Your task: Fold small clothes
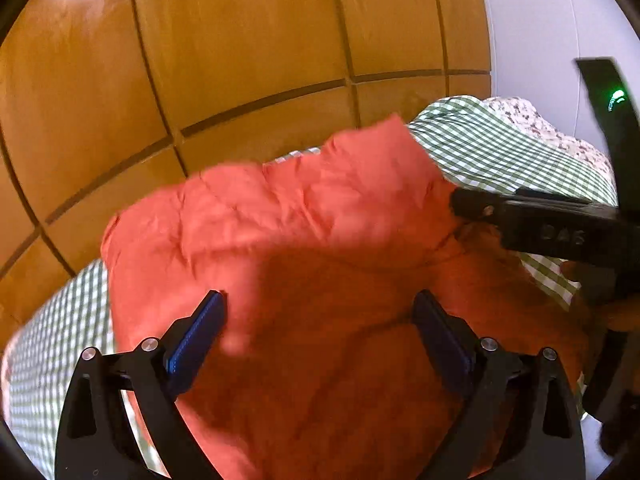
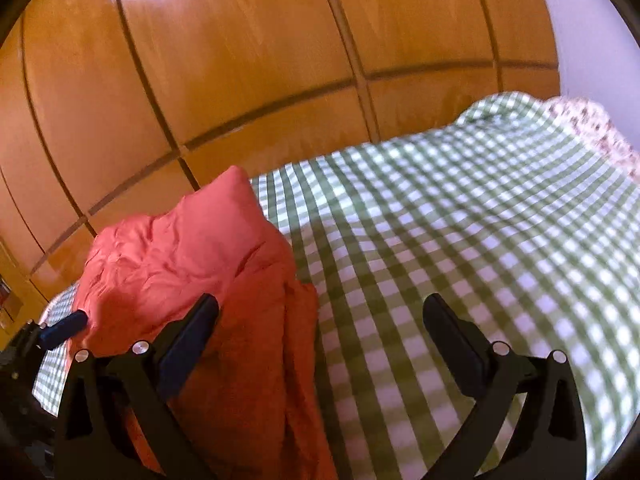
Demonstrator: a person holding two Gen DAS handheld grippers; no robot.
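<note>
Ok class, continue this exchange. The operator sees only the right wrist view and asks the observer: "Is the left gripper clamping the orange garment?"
Observer: No. The left gripper has its jaws wide open, and the orange garment shows in the gap between them.
Operator: Where does my gripper meet the garment?
Observer: In the left wrist view, the tip of the right gripper sits at the garment's right-hand edge.
Operator: Anything on its body?
Observer: A green light glows on the black part above it.
</note>
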